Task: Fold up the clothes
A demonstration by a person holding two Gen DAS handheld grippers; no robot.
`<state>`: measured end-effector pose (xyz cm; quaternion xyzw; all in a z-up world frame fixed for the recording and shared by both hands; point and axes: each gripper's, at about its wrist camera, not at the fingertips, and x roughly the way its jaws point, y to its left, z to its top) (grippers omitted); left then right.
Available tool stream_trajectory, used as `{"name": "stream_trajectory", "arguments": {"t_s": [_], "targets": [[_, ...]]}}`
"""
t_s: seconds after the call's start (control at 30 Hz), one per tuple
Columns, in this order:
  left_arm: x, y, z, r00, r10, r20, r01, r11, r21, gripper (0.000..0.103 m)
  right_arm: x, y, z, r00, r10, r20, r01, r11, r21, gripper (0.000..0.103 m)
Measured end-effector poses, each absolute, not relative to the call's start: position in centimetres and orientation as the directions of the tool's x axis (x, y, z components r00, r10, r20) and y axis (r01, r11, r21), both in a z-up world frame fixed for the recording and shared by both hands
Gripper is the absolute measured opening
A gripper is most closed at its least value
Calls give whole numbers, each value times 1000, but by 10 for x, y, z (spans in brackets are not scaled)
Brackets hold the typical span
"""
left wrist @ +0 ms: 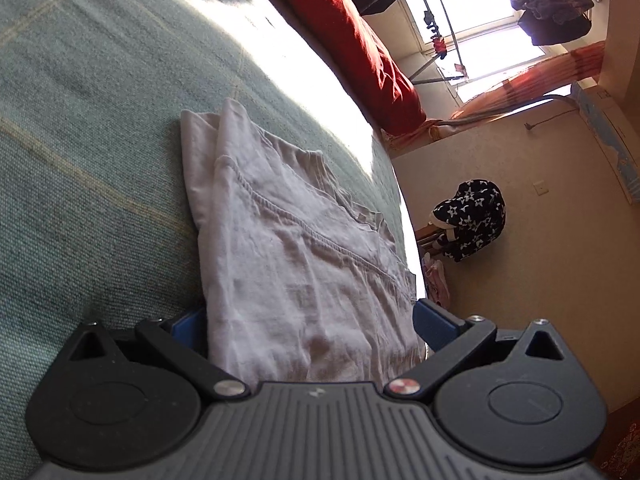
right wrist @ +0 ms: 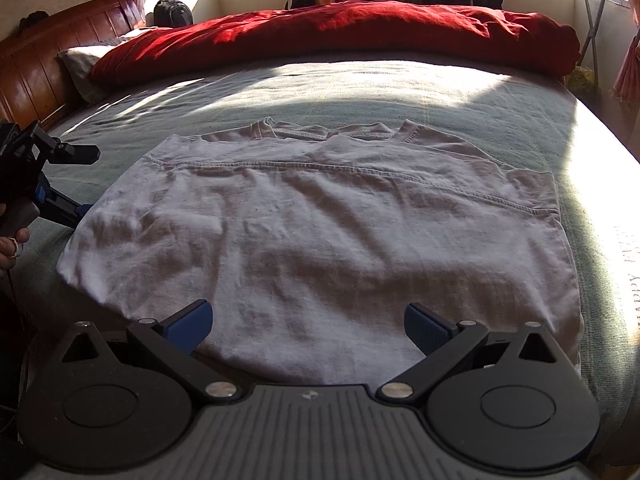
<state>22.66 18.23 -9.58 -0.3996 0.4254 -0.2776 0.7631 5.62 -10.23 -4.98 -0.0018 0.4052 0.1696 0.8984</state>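
Lying flat on the green bedspread [right wrist: 400,88], the pale folded T-shirt [right wrist: 312,232] fills the middle of the right wrist view. We hold the right gripper [right wrist: 308,326] low at the shirt's near edge, blue fingers [right wrist: 192,322] spread wide, cloth between them but not pinched, as far as we can tell. Left gripper [right wrist: 60,200] shows at the left edge of that frame, its blue tip touching or just beside the shirt's left edge.

In the left wrist view the T-shirt [left wrist: 296,264] runs up from the bottom centre, its near end sitting between the left gripper [left wrist: 312,328] fingers [left wrist: 434,320]. Fingers stand wide; the left pad is mostly hidden behind the cloth. We cannot tell if the cloth lies over or under them.

Writing: pale letters on the bedspread at the right edge of the right wrist frame, reading roughly "HAPPY"; the rest is illegible. Red quilt [right wrist: 340,28] is bunched across the top, beyond the shirt and well apart from it.
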Motion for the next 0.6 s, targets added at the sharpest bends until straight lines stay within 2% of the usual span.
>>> {"name": "stream_trajectory", "arguments": {"t_s": [0.2,0.47,0.6], "targets": [[263,178,-99,496,-755,-428,80,531,-843,101,49,-106,-49,615,302,-729,-295,945,143,103],[225,183,-99,409,-813,-416,159,512,-844,96,51,-109,-57,592,306,-746,-285,945,161,103],[235,179,-101,390,-806,-445,153,534,-831,94,52,-112,-62,584,306,-752,-275,946,172,103]]}}
